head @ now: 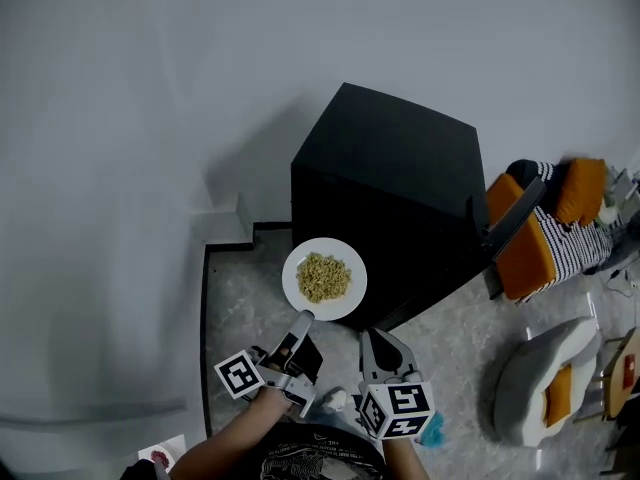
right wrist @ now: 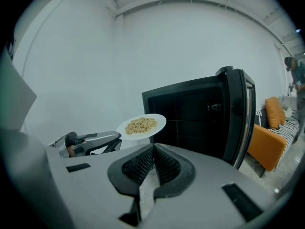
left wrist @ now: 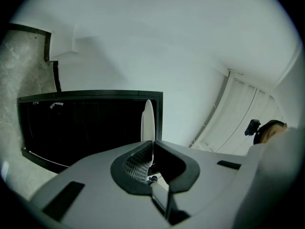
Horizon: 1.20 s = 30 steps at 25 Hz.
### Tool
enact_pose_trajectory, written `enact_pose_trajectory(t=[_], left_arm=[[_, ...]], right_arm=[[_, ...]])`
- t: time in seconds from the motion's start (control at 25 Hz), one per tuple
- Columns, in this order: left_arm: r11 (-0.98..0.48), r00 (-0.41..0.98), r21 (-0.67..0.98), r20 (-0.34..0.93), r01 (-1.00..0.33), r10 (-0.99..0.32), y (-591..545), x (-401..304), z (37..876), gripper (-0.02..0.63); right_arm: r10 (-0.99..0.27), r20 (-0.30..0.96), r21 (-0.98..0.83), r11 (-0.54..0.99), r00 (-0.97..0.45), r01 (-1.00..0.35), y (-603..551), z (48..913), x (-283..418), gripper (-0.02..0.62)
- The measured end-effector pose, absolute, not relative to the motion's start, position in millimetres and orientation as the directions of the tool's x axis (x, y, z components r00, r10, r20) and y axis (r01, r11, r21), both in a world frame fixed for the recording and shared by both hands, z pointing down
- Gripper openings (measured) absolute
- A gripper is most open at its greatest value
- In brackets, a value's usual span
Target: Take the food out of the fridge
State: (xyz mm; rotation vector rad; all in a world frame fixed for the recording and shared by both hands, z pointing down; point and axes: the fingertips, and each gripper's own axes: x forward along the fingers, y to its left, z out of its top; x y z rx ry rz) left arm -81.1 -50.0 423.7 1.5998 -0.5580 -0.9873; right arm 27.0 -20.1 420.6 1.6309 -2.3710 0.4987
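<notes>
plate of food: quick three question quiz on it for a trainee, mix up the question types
1. True or false: the plate of food sits inside the black fridge.
2. Fill in: the right hand-held gripper has its jaws ____, with nothing between them.
3. Which one clamps the plate's rim? A) left hand-held gripper B) right hand-held gripper C) both

Key: 1 false, it is held up in front of the fridge; 2 shut; 3 A.
</notes>
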Motion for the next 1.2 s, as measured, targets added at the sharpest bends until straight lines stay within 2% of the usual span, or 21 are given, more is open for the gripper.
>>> enact_pose_trajectory(t=[0.56, 1.2], left_arm=[[-0.275, 0.58, 0.948, -0.316, 0.16, -0.751, -18, -105, 386, 0.02], [-0.308, 0.599, 0.934, -0.353, 0.182, -0.719, -7, -115, 386, 0.02]], right_arm=[[-0.897, 0.328, -0.116, 0.272, -0.295, -0.955, 9, 392, 0, 0.021], [-0.913, 0.309, -0.097, 0.249, -0.267, -0.964, 21, 399, -16, 0.021]])
